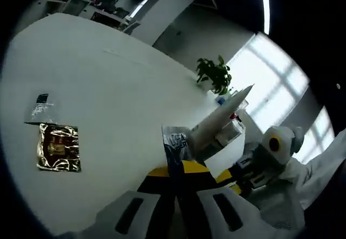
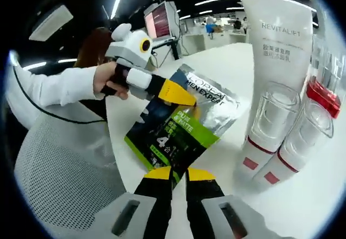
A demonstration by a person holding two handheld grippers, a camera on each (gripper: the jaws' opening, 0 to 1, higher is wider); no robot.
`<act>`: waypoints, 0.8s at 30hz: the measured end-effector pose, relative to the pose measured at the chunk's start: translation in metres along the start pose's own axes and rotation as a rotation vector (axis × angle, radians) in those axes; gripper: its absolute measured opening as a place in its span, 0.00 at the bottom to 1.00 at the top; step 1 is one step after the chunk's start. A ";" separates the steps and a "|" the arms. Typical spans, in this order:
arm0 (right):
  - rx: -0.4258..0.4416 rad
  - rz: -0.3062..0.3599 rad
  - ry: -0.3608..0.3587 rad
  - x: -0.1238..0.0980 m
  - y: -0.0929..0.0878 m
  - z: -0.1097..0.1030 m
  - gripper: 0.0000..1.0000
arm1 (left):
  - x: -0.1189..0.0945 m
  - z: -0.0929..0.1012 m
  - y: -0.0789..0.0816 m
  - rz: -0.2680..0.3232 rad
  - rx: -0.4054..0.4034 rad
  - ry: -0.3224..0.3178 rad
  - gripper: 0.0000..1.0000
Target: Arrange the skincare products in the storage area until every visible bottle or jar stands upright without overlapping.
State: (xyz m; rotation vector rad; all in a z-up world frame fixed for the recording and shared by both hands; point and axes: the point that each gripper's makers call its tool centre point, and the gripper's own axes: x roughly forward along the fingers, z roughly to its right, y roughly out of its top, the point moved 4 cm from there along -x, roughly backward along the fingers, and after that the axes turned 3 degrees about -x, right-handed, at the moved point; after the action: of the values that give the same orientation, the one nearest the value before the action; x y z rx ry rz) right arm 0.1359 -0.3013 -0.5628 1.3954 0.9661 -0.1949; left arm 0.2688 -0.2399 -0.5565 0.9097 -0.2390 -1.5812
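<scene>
Holding the foil sachet (image 2: 181,123) aloft between both grippers, left gripper (image 2: 181,95) pinching its top, right gripper (image 2: 178,175) clamped on its bottom, beside the upright tube (image 2: 278,60); next, probably standing it clear.

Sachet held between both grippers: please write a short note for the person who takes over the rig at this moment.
Left gripper: jaws shut on one end of the sachet.
Right gripper: jaws shut on its opposite corner, so the sachet hangs above the table.
Done: the tube and two bottles stand upright, close together, beside the sachet.
Also: a gold packet and a silver packet lie flat on the table, apart from them.
Left: probably set the sachet by the upright items, without overlap, then see to the packets.
</scene>
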 end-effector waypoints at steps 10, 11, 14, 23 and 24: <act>-0.097 0.033 -0.089 0.003 0.012 0.013 0.15 | 0.013 -0.013 0.000 0.023 -0.050 0.032 0.00; -0.096 0.035 -0.087 0.004 0.012 0.013 0.18 | 0.014 -0.010 0.001 0.037 -0.044 0.029 0.00; -0.108 0.032 -0.084 0.008 0.012 0.014 0.23 | 0.019 -0.014 0.003 0.035 -0.046 0.030 0.00; -0.143 0.047 -0.100 0.015 0.023 0.008 0.26 | 0.035 -0.023 0.008 0.028 -0.031 0.003 0.00; -0.176 0.035 -0.106 0.018 0.022 0.007 0.25 | 0.037 -0.024 0.008 0.022 -0.030 0.012 0.00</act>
State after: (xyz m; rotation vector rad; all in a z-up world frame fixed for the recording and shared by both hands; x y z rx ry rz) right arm 0.1639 -0.2954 -0.5595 1.2280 0.8496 -0.1522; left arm 0.2923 -0.2671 -0.5832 0.8903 -0.2149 -1.5550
